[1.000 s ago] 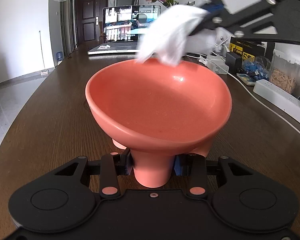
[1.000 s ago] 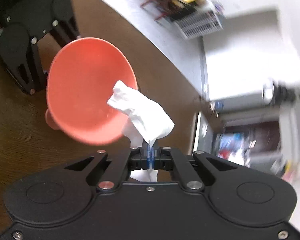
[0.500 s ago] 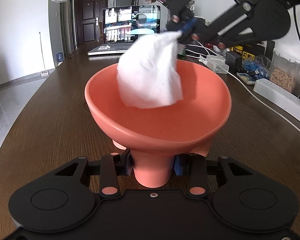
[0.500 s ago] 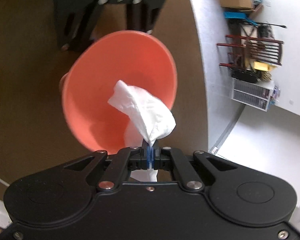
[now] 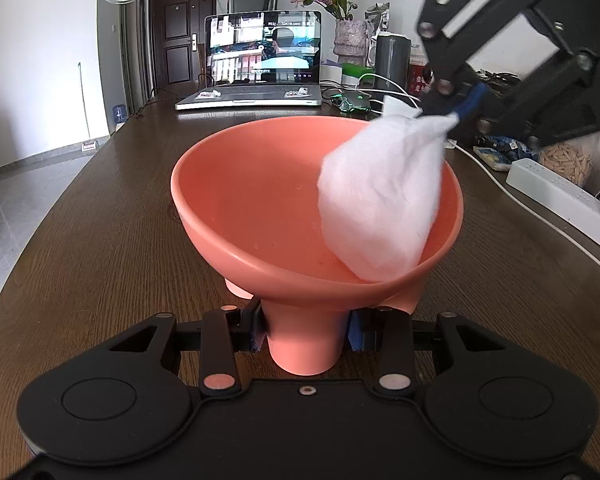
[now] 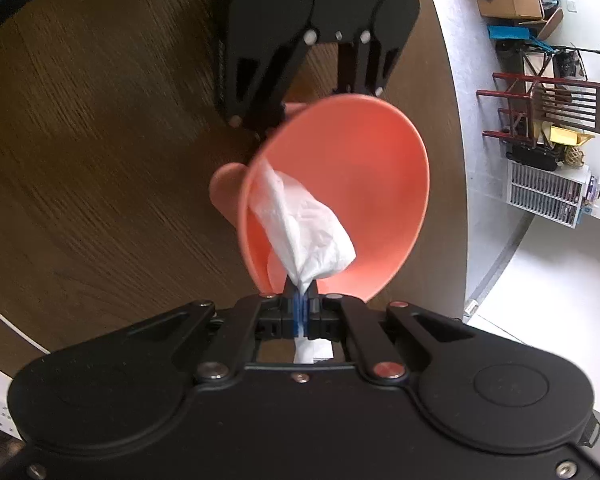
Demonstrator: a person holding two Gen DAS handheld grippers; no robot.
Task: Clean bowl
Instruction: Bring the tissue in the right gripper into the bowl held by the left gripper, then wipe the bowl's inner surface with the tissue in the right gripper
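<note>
A salmon-pink footed bowl (image 5: 260,216) stands on the dark wooden table (image 5: 100,240). My left gripper (image 5: 306,330) is shut on the bowl's near foot, one pad on each side. A crumpled white tissue (image 5: 380,200) hangs inside the bowl against its right inner wall, pinched at the top by my right gripper (image 5: 458,108), which comes in from the upper right. In the right wrist view the same tissue (image 6: 304,232) lies along the left inner wall of the bowl (image 6: 364,184), with my right gripper (image 6: 301,312) shut on it and my left gripper (image 6: 284,120) beyond the bowl.
An open laptop (image 5: 256,68) stands at the far end of the table, with a vase of flowers (image 5: 350,28), a dark speaker (image 5: 392,60) and cables beside it. A white power strip (image 5: 556,192) and a box of wooden pegs (image 5: 568,160) sit at the right edge.
My right gripper has swung with the tissue from the far rim, down into the bowl, then across to its right inner wall, rolling as it went. The left gripper and bowl stayed put.
</note>
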